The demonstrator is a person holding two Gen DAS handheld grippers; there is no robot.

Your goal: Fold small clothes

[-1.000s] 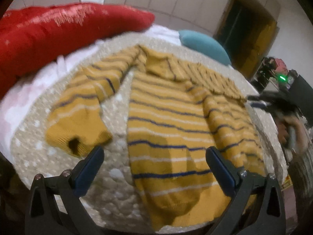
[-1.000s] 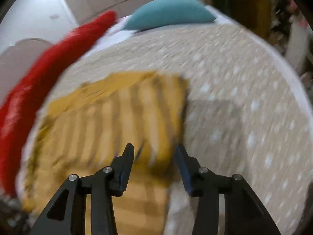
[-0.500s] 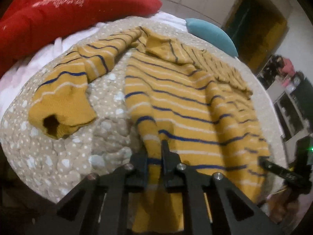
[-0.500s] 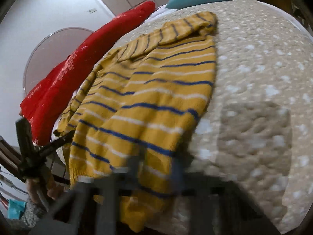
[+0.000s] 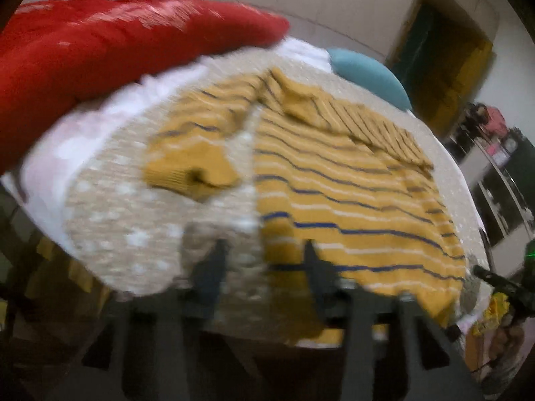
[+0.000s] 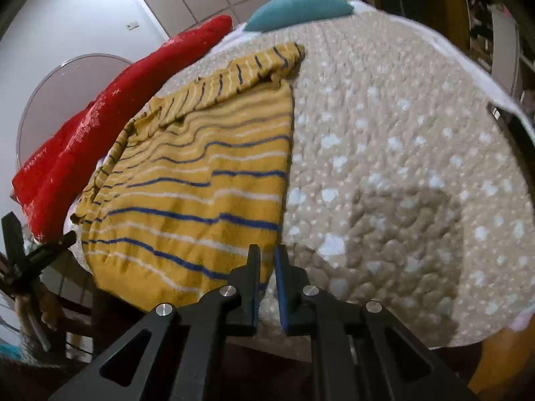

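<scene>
- Firstly, in the left wrist view, no brand, label or legible writing is to be made out; the frame is blurred by motion.
- The left gripper (image 5: 262,262) is seen with its jaws spread, having just been opening, and the near left corner of the yellow striped sweater (image 5: 351,207) lies between them, apparently unpinched.
- The sweater is spread flat on the beige dotted quilt (image 5: 133,234) ahead of the jaws, with one sleeve (image 5: 194,153) lying apart, ahead and to the left.
- A red cushion (image 5: 117,43) is seen far ahead on the left, and a teal pillow (image 5: 367,77) far ahead on the right.
- In the right wrist view, again no writing can be read.
- The right gripper (image 6: 266,267) is seen with its jaws nearly pressed together, a narrow slit left between them; the sweater's (image 6: 200,187) near right hem corner sits at the left jaw, but whether fabric is pinched cannot be told.
- Bare quilt (image 6: 401,167) fills the space ahead and right of the jaws.
- The other gripper (image 6: 30,250) is seen far to the left, past the sweater's hem.
</scene>
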